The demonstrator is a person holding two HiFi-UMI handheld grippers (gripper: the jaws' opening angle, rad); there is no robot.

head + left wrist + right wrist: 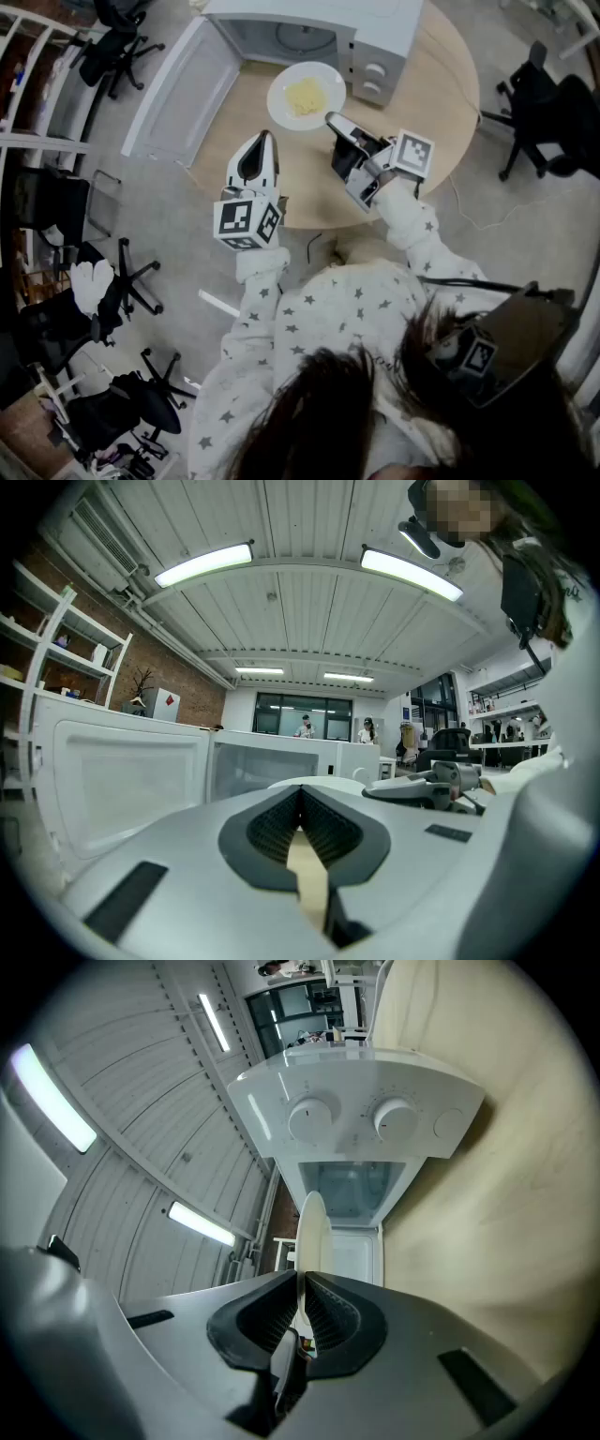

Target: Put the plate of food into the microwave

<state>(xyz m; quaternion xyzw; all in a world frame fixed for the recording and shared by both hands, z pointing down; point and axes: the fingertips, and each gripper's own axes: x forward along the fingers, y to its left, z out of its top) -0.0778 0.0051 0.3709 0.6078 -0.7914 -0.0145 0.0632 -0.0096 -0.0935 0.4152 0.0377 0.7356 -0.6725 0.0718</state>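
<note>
Head view: plate (pixel 307 96) lies on the desk (pixel 450 103) before the open microwave (pixel 309 37); right gripper (pixel 332 120) is at its near rim, left gripper (pixel 264 139) apart.
Left gripper view: jaws together, empty.
Right gripper view: jaws pinch the plate's rim; the cavity lies straight ahead.

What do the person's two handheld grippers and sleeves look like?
The left gripper and right gripper are white wedge-shaped plastic shells tapering to two jaws lined with dark grey ribbed pads. Each carries a white marker cube with black square codes. The right gripper shows dark parts behind its shell. Both sleeves are white fabric with small grey stars.
</note>
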